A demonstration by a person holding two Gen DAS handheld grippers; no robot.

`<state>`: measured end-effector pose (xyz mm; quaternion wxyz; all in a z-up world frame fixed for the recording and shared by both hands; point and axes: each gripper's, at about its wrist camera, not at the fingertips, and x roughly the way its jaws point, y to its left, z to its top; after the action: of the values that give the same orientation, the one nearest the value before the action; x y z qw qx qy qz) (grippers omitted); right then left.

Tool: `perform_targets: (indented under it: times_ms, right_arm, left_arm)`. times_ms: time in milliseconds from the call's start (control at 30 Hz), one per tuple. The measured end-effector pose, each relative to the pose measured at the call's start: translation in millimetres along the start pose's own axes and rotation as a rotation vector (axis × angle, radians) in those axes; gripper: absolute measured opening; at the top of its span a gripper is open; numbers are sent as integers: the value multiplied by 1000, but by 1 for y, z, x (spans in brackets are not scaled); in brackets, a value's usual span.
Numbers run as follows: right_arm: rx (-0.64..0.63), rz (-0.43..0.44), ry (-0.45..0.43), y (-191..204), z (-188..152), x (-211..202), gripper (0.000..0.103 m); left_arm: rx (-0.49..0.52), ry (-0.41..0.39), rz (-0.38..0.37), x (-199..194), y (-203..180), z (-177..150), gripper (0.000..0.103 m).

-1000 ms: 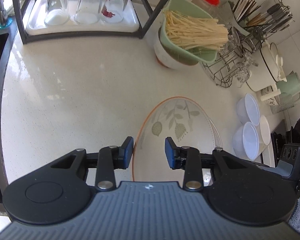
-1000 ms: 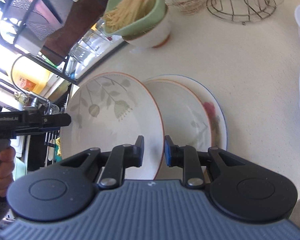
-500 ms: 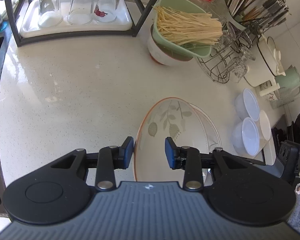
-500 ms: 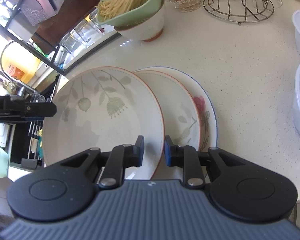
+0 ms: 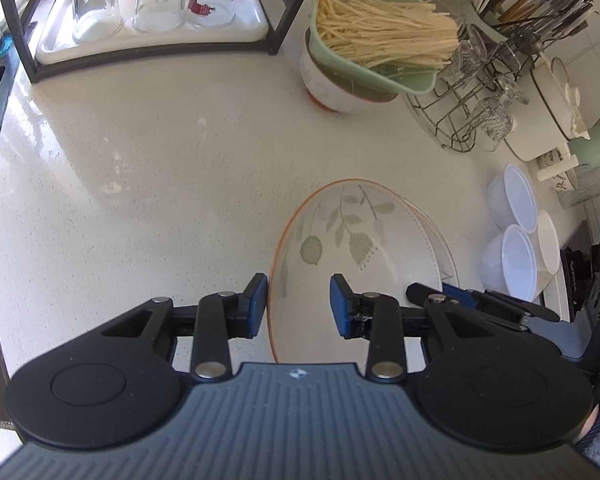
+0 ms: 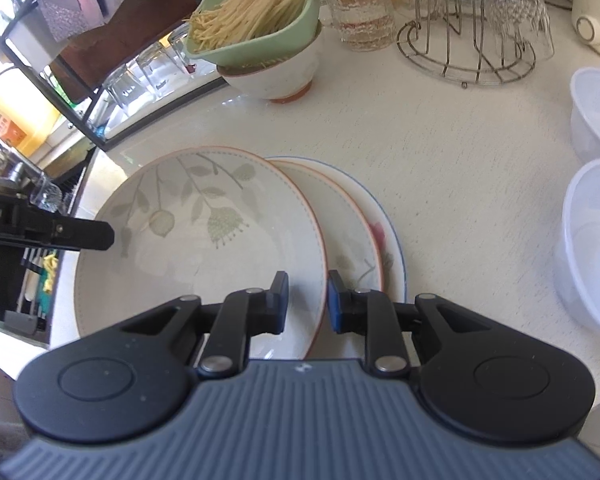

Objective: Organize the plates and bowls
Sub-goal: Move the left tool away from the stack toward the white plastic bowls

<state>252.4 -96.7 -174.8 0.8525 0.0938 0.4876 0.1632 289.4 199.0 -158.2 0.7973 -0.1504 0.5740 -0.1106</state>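
Observation:
A leaf-patterned plate with an orange rim (image 5: 340, 248) (image 6: 204, 232) is held tilted above the counter. My left gripper (image 5: 299, 302) straddles its near rim with the jaws apart. My right gripper (image 6: 304, 298) grips its right rim, fingers close on either side. Beneath it lie a second orange-rimmed plate (image 6: 348, 232) and a blue-rimmed flower plate (image 6: 386, 224), stacked flat. The right gripper shows in the left wrist view (image 5: 440, 294), and the left gripper in the right wrist view (image 6: 60, 228).
A white bowl with a green strainer of noodles (image 5: 364, 48) stands at the back. Clear plastic bowls (image 5: 516, 236) (image 6: 592, 208) sit to the right. A wire glass rack (image 6: 468, 40), a tray of upturned glasses (image 5: 152, 4) and a kettle (image 5: 556, 108) line the back.
The leaf plate has been lifted and tilted further over the stacked plates by the right gripper. The left gripper stays open at its rim.

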Motion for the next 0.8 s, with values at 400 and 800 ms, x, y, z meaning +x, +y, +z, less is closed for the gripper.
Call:
perform_targets:
  times_ms: [400, 800]
  right_arm:
    - [-53, -34, -3, 2, 1, -6, 23]
    - [-42, -65, -32, 1, 0, -18, 23]
  left_arm:
    - [7, -18, 101, 8, -20, -5, 39]
    - [50, -69, 111, -4, -31, -7, 39]
